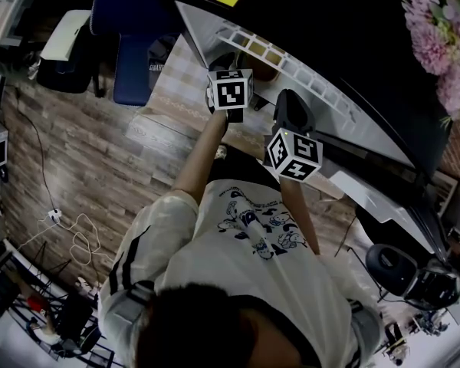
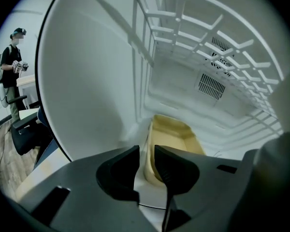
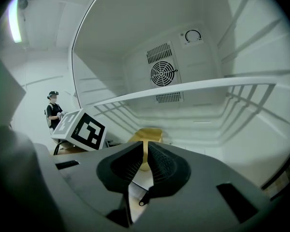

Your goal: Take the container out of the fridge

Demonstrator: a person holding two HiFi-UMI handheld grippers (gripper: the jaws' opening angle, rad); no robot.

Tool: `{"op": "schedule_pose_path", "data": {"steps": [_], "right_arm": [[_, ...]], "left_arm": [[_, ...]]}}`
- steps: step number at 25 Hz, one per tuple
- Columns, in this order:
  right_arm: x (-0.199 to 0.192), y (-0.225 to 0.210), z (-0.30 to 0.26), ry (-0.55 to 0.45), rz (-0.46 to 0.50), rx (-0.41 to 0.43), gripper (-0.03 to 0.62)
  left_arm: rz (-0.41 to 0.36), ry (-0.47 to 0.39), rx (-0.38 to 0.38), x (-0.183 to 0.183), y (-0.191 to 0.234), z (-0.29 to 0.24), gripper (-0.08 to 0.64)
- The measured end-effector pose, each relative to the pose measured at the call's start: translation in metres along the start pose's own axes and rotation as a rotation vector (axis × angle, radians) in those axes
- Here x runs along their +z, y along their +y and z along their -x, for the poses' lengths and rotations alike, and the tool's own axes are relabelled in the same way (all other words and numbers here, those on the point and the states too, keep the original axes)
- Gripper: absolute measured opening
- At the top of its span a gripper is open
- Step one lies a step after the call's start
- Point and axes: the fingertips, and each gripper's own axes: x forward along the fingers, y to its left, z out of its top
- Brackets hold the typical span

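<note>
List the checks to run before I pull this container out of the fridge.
1. Left gripper shut on the container wall: ok.
2. Right gripper shut on the container's rim: ok.
3. Container empty, nothing to spill: ok, as far as the left gripper view shows.
4. Shelf overhead apart from the container: ok.
5. Container held level between both grippers: cannot tell.

the container [image 2: 171, 137] sits on the white fridge floor [image 2: 222, 134].
</note>
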Motion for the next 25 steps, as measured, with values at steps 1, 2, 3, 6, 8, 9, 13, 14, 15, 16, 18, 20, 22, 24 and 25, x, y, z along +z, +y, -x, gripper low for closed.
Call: {"op": "schedule_pose_path", "data": {"steps": [1,2,3,6,8,9,13,14,15,16,18,20,22,24,25], "right_arm": [[0.0,0.0,0.0,0.001,0.0,-0.001,0.049],[0.0,-0.001,0.0,0.002,-0.001,-0.002,0.049],[-0.001,-0.001,0.0,0.003,-0.002,-0.003,0.049],[-0.002,-0.003,0.0,0.006,-0.004,-0.007,0.049],[-0.002,-0.002,-0.001,0.006,-0.004,-0.008,0.049],[-0.002,-0.002,-0.001,0.005,-0.004,-0.008,0.049],[0.0,-0.003,-0.001,0.004,-0.007,-0.011,0.049],[0.0,-0.003,-0.001,0.005,-0.008,-0.012,0.049],[-0.001,-0.004,0.0,0.006,-0.009,-0.013,0.049],[-0.001,-0.004,0.0,0.007,-0.01,-0.014,0.049],[-0.001,-0.004,0.0,0.006,-0.009,-0.016,0.049],[0.0,-0.003,0.001,0.004,-0.008,-0.016,0.049],[0.0,-0.003,0.002,0.003,-0.009,-0.016,0.049],[0.0,-0.003,0.003,0.001,-0.008,-0.016,0.049],[0.001,-0.002,0.004,0.0,-0.007,-0.017,0.049]], "left_arm": [[0.004,0.001,0.001,-0.001,0.001,-0.003,0.106],[0.008,0.004,0.003,-0.003,0.001,-0.005,0.106],[0.009,0.007,0.005,-0.005,0.002,-0.007,0.104],[0.009,0.011,0.004,-0.005,0.001,-0.009,0.087],[0.016,0.009,0.005,-0.005,0.001,-0.01,0.075],[0.019,0.011,0.005,-0.005,0.002,-0.011,0.07],[0.016,0.014,0.004,-0.005,0.0,-0.013,0.048],[0.011,0.011,0.005,-0.005,-0.001,-0.013,0.039],[0.007,0.009,0.007,-0.004,-0.001,-0.013,0.037],[0.005,0.007,0.007,-0.004,-0.001,-0.013,0.035],[0.01,0.006,0.004,-0.004,-0.001,-0.013,0.034],[0.021,0.012,0.001,-0.005,0.0,-0.012,0.032],[0.026,0.015,0.001,-0.004,0.001,-0.009,0.032],[0.026,0.009,-0.003,-0.003,0.001,-0.007,0.031],[0.023,0.006,-0.005,-0.002,0.001,-0.006,0.031]]}}
